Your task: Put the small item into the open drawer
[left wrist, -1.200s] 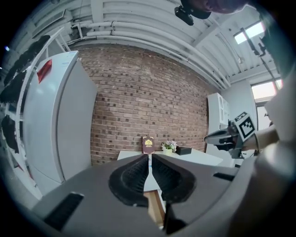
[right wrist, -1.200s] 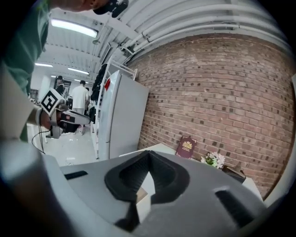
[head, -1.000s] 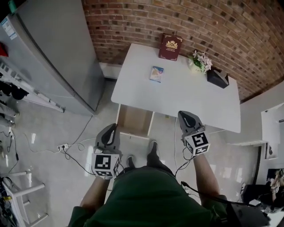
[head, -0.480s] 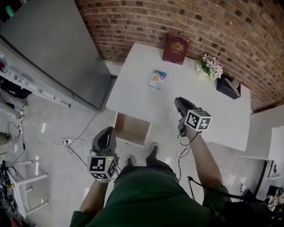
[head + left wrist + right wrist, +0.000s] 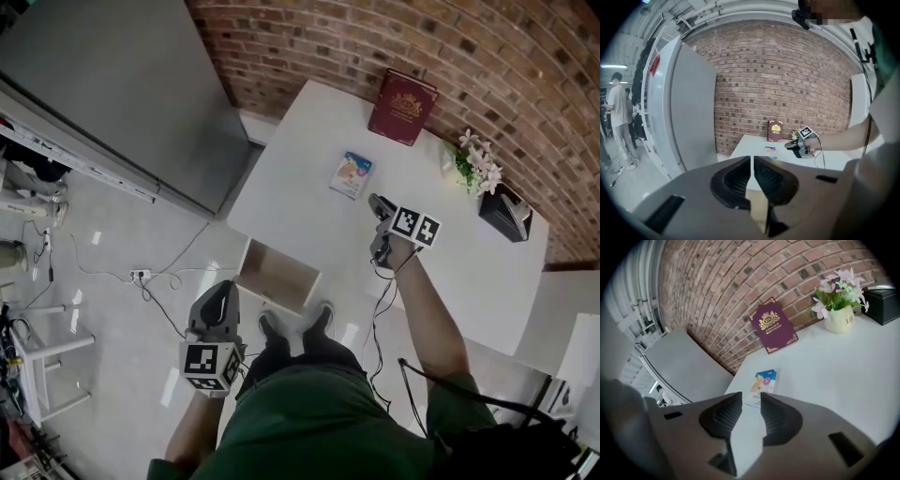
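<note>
On the desk (image 5: 450, 253), the small box (image 5: 352, 175) lies flat at 11 o'clock of the right claw (image 5: 375, 202), just beyond its tips. Its jaws have just been opening and stand released, with nothing between them. At 7 o'clock of the open drawer (image 5: 281, 272), the left claw (image 5: 217, 298) hovers clenched and empty.

person seen from above, dark green top (image 5: 319, 427), dark shoes (image 5: 272, 330). left gripper (image 5: 219, 292) and right gripper (image 5: 378, 202) are grey, with black ribbed pads (image 5: 780, 417) and a white cube (image 5: 413, 226) of black square markers. a thin black cable (image 5: 374, 330) hangs from the right one.
</note>
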The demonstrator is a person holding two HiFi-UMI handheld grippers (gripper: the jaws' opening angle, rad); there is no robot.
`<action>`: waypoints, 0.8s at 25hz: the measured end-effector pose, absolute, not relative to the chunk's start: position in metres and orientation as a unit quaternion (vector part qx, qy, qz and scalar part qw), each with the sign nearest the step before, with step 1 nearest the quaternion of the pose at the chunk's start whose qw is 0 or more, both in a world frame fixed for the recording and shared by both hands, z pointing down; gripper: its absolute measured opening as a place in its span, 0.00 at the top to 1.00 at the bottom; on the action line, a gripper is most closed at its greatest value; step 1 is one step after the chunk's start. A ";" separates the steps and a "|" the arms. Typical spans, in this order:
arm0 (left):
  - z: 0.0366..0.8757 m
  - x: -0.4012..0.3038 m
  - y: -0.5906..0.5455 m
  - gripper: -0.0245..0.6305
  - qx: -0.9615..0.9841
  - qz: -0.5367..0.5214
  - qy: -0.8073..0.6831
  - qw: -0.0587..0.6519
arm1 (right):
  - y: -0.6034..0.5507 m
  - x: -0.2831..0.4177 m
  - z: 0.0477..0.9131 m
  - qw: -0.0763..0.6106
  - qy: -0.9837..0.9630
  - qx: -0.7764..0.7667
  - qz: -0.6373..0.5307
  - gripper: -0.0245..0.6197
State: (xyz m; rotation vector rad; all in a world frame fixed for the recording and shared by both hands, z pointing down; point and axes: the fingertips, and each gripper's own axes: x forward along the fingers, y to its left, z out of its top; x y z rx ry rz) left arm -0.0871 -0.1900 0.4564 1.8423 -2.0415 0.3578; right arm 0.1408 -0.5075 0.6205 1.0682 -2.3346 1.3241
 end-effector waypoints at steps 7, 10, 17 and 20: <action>0.466 -0.126 -0.180 0.93 0.625 0.140 -0.741 0.202 | -0.550 0.109 0.677 0.168 -0.777 0.385 0.469 0.77; 0.470 -0.137 -0.173 0.93 0.616 0.144 -0.746 0.211 | -0.561 0.102 0.696 0.188 -0.767 0.395 0.470 0.77; 0.474 -0.157 -0.159 0.93 0.601 0.147 -0.755 0.218 | -0.568 0.100 0.720 0.221 -0.751 0.404 0.473 0.77; 0.477 -0.162 -0.156 0.93 0.600 0.147 -0.754 0.222 | -0.568 0.097 0.722 0.219 -0.752 0.400 0.475 0.77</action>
